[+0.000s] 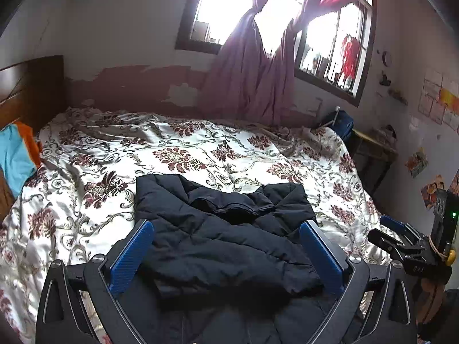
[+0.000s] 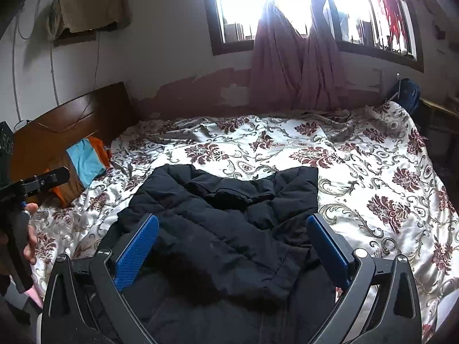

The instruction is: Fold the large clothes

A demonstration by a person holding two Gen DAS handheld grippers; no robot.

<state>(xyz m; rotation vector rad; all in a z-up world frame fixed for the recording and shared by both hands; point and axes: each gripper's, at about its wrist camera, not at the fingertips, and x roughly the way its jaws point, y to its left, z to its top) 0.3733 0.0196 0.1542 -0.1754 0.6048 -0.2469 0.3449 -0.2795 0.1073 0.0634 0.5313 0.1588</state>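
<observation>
left wrist view: the left gripper (image 1: 226,246) hangs over the near edge of the bed (image 1: 94,154) with its blue pads (image 1: 132,255) spread wide and nothing between them. the jacket (image 1: 223,229) lies beyond and below the pads, on the near part of the bed. it is dark and puffy, bundled into a rough rectangle with the collar toward the window (image 1: 229,5) and a thick fold running across its near half. the right gripper (image 1: 401,238) shows at the right of the jacket, off the cloth — jaws apart, empty.

right wrist view: the right gripper (image 2: 232,252) is also spread wide and holds nothing. the jacket (image 2: 229,215) sits on the bed (image 2: 373,172) just ahead of it, touched by neither pad. left of the jacket, near the headboard (image 2: 71,126), a hand (image 2: 30,235) grips the handle of the left gripper (image 2: 43,180). a blue and orange cloth (image 2: 86,160) lies by the headboard, well apart from the jacket.

as for progress, i judge the jacket mostly folded: sleeves seem tucked in and the lower part looks doubled over the body. the bundle is lumpy and skewed, so what is left is probably squaring the edges, or one more fold in half.
</observation>
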